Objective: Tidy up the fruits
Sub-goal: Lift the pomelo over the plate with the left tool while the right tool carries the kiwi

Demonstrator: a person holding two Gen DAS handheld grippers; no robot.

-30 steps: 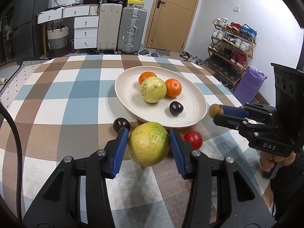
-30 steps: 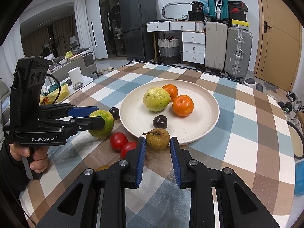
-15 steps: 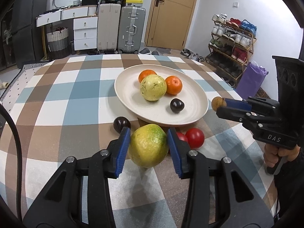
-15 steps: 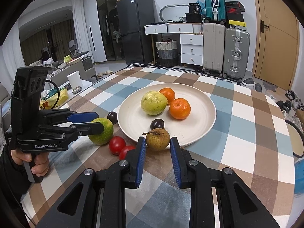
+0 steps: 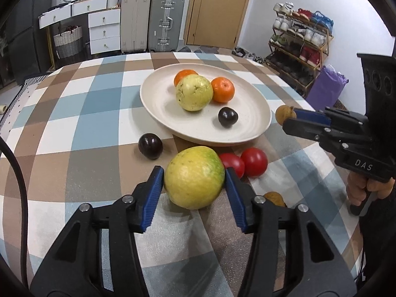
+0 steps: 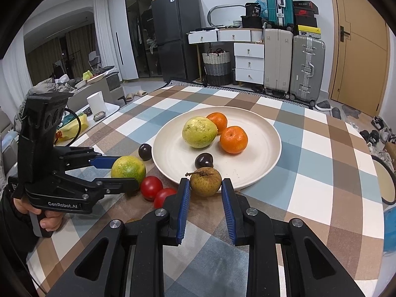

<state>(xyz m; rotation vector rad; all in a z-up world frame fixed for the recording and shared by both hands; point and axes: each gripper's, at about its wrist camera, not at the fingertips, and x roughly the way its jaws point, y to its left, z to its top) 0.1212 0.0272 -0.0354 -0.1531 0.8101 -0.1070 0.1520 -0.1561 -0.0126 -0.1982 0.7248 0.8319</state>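
The left gripper (image 5: 194, 177) has a large round fruit, the green-yellow guava (image 5: 194, 177), between its blue pads. Its jaws have just been opening a little, and the pads sit right at the fruit's sides; whether they press on it I cannot tell. The guava's skin is pale yellow toward the camera and mottled green along its top and right edge, with tiny brown specks. It sits low over the checked tablecloth (image 5: 94, 113), just in front of the plate (image 5: 247, 133).

The right gripper (image 6: 205, 185) is clamped on a small brown pear (image 6: 205, 182), dull olive-brown with a short curved stem pointing left. The pear is at the near rim of the plate, seen against it.

Just beside the guava lie two red tomatoes (image 5: 255, 162), touching each other, and a dark plum (image 5: 150, 146) lies on the cloth to the left, near the plate's edge. A second brown fruit (image 5: 274, 199) peeks out behind the left gripper's right finger.

On the cream plate rest a paler yellow guava (image 5: 194, 92), two oranges (image 5: 222, 89) touching it behind and to the right, and another dark plum (image 5: 227, 116) set apart nearer the front.
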